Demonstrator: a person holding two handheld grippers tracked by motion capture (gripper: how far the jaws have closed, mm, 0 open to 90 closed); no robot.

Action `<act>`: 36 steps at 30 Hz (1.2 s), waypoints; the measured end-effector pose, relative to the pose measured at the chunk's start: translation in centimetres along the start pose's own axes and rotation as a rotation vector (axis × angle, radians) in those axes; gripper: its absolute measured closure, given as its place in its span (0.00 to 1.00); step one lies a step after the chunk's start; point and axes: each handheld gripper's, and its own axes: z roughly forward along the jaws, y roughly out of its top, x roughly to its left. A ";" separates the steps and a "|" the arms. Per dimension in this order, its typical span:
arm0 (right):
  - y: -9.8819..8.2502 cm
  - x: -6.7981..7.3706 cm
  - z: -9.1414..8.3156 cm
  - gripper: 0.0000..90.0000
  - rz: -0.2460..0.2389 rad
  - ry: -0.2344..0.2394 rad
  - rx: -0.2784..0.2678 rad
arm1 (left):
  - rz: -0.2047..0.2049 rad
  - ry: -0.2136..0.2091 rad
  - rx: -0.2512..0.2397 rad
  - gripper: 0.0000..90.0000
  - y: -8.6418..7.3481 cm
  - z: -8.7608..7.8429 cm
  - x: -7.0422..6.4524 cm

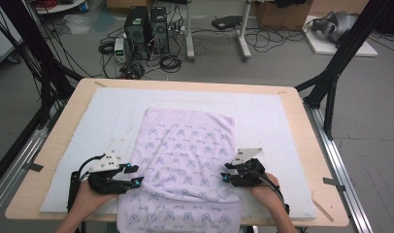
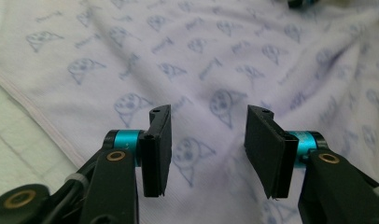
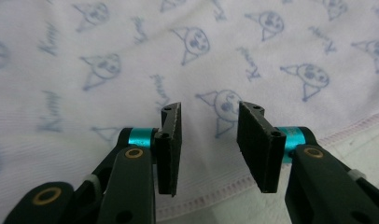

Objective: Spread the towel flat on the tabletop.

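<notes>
High view: both tongs, left gripper (image 1: 135, 175) and right gripper (image 1: 225, 172), stand open at the towel (image 1: 185, 145) edges, nine and three o'clock. Mid-fold, it seems; next likely calls for regripping the hem.

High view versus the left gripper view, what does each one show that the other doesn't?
The high view alone takes in the wooden table, the white pad, both forearms and the computers on the floor. The left gripper view alone gives the left gripper up close: jaws apart with nothing between them, above the cat-face print. Both show the patterned cloth and a hemmed edge of it.
</notes>
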 end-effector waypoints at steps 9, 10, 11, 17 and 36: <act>0.4 -0.5 0.3 0.97 -0.009 0.022 0.004 | 0.008 0.080 0.163 0.74 -0.3 2.1 1.9; 0.5 -0.6 0.3 0.97 -0.018 0.001 0.007 | 0.034 0.098 0.156 0.80 -0.3 2.3 1.8; 0.7 -0.7 0.3 0.97 -0.020 -0.026 0.011 | 0.048 0.113 0.157 0.89 -0.2 2.4 1.7; 2.0 -3.2 -0.4 0.97 0.023 -0.116 -0.031 | 0.058 0.219 0.096 0.99 0.9 3.4 3.0; 3.3 -2.9 -2.8 0.68 0.013 -0.104 -0.149 | 0.086 0.225 0.003 0.70 2.7 0.6 2.4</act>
